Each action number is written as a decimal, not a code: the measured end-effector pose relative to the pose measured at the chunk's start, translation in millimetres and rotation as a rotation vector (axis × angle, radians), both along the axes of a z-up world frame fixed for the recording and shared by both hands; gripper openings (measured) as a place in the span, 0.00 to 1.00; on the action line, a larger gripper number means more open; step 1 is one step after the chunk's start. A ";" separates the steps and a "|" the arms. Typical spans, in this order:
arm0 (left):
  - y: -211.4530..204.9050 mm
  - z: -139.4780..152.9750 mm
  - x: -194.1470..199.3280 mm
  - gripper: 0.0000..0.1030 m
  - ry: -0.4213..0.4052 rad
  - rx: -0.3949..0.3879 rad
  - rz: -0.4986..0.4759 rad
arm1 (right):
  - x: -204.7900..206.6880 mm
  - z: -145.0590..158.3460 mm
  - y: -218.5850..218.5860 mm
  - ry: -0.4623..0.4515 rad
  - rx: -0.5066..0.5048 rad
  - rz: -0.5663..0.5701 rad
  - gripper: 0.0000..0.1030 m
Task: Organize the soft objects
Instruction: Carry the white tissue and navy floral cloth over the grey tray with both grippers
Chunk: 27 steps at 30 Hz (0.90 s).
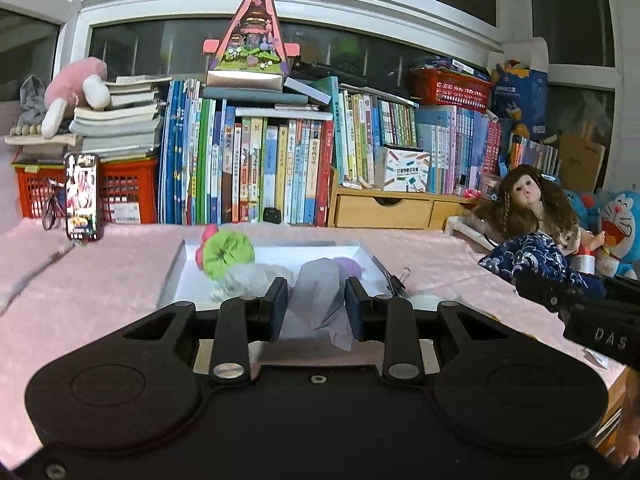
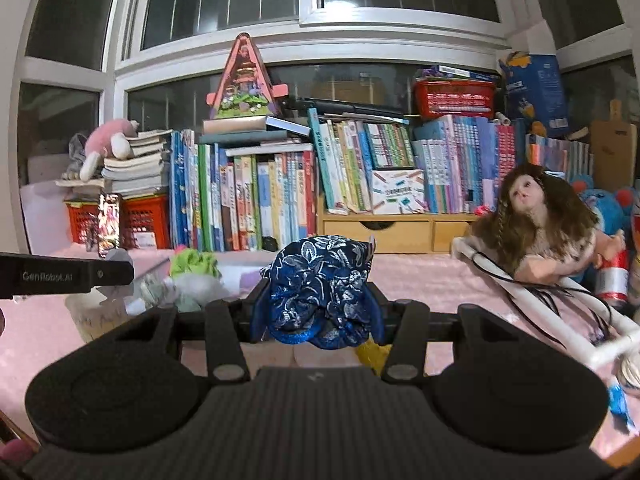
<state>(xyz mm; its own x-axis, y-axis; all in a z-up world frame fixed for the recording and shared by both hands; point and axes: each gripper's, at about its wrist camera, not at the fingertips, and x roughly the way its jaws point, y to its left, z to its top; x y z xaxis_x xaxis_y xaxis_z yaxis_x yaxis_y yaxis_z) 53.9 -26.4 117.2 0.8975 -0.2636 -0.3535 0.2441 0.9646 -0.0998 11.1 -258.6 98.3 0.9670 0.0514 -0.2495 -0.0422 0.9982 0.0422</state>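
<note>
The pouch, blue brocade with a silver pattern, sits clamped between the jaws of the right gripper, which pinch its gathered lower end; it is lifted off the counter and well short of the tray. In the left view the same pouch shows at the right edge, beside the doll.

The left gripper has a pale lilac cloth between its jaws; they stand apart with small gaps on either side of the cloth, so I judge the grip loose or just released, the cloth hanging at the tray's near edge.

Inside the white tray lie a green scrunchie with something pink behind it, a whitish bundle and a purple piece. So several soft things appear sorted already; the lilac cloth is arriving, the pouch is left to bring across, and the doll may follow.

Both grippers point level toward the bookshelf, the left one low over the tray, the right one beside it to the right and raised.

Behind, a phone stands propped by a red crate.
</note>
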 end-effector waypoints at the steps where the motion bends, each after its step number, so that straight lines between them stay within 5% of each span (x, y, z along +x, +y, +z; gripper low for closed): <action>1: 2.3 4.4 3.9 0.29 0.003 0.005 -0.005 | 4.7 3.5 -0.4 0.003 0.010 0.009 0.50; 13: 29.0 41.0 87.1 0.29 0.141 0.029 -0.022 | 78.3 45.3 11.7 0.092 0.053 0.132 0.51; 27: 46.6 21.2 203.3 0.29 0.428 0.001 -0.003 | 198.5 52.8 17.7 0.409 0.200 0.165 0.51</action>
<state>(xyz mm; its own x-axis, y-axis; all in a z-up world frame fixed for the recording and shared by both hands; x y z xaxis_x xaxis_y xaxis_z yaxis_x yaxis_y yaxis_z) 257.1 20.2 138.4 0.6694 -0.2654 -0.6939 0.1836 0.9641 -0.1917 209.6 -240.9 151.1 0.7663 0.2822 -0.5772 -0.1395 0.9500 0.2793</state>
